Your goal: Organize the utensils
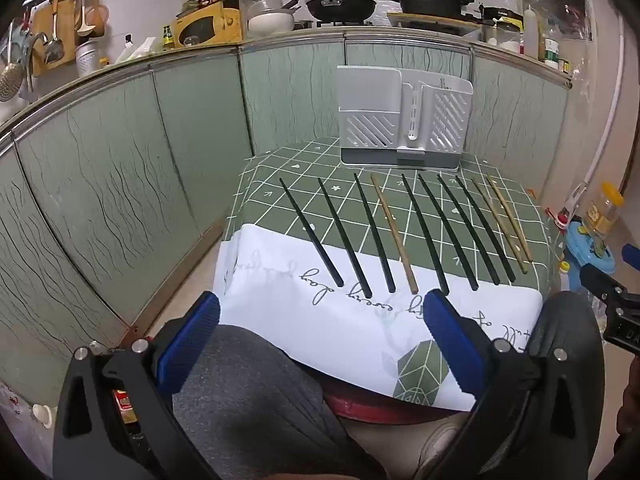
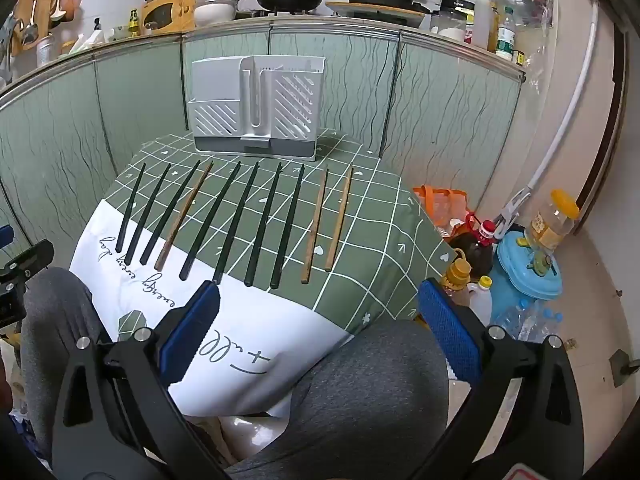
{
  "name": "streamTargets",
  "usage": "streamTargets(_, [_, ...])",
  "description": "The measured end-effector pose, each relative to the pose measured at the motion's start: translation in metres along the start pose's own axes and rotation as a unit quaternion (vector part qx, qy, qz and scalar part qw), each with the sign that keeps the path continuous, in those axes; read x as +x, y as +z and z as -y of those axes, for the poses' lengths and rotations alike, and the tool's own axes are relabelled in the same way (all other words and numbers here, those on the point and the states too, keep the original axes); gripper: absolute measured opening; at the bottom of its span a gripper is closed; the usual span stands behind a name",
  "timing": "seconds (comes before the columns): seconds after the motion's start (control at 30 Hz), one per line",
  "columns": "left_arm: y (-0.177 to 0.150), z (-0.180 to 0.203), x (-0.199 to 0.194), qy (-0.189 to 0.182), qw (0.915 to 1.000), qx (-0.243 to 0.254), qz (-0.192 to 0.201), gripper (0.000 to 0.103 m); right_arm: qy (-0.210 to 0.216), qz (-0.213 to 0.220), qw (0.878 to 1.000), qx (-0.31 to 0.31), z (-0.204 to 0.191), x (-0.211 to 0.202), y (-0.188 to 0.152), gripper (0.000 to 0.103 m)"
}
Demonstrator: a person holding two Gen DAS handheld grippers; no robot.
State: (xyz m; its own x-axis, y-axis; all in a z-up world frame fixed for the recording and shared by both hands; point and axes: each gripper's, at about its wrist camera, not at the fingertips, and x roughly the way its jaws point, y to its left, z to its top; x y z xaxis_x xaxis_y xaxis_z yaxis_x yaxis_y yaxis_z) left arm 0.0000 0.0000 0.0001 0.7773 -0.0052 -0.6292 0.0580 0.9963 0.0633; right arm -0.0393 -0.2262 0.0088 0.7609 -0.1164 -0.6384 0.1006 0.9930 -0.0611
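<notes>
Several chopsticks lie side by side on a small table with a green checked cloth (image 1: 304, 164) (image 2: 384, 208). Most are dark (image 1: 426, 236) (image 2: 264, 228); one brown wooden one (image 1: 394, 234) (image 2: 184, 216) lies among them and two more (image 1: 508, 220) (image 2: 328, 220) lie at the right end. Behind them stands a white slotted utensil holder (image 1: 404, 120) (image 2: 260, 108), upright. My left gripper (image 1: 322, 312) hovers open before the table's near edge, above a grey-trousered knee. My right gripper (image 2: 320, 300) hangs open too, with nothing between its blue pads.
Green patterned cabinet fronts (image 1: 120, 184) wall the left and back. Right of the table on the floor stand oil bottles (image 2: 476, 248), a blue lidded tub (image 2: 528, 268) and an orange bag (image 2: 440, 200). The person's grey knees (image 2: 360, 384) sit under both grippers.
</notes>
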Motion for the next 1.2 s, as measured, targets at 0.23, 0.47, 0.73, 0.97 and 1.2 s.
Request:
streamTargets(0.23, [0.0035,0.0029,0.001,0.002,1.0,-0.004,-0.001,0.099,0.004,-0.004,1.0,-0.002,-0.0016,-0.0004,0.0003,0.095])
streamTargets(0.47, [-0.0007,-0.006,0.0015,0.0,0.9999,-0.015,0.002,0.099,0.002,-0.008,1.0,0.001,0.001,0.0016,0.0018,0.095])
streamTargets(0.73, [-0.0015,-0.0058,0.0024,0.0,0.9999,-0.014,-0.001,0.099,0.0,-0.008,1.0,0.003,0.0009,0.0025,-0.0004,0.095])
streamTargets(0.97, [-0.0013,-0.0055,0.0024,-0.001,0.9999,-0.013,-0.001,0.099,0.002,-0.011,1.0,0.008,0.0013,0.0027,-0.0002,0.095])
streamTargets(1.2, [-0.0016,-0.005,0.0024,-0.002,0.9999,-0.011,-0.001,0.099,0.001,-0.011,1.0,0.009,0.0013,0.0028,0.0004,0.095])
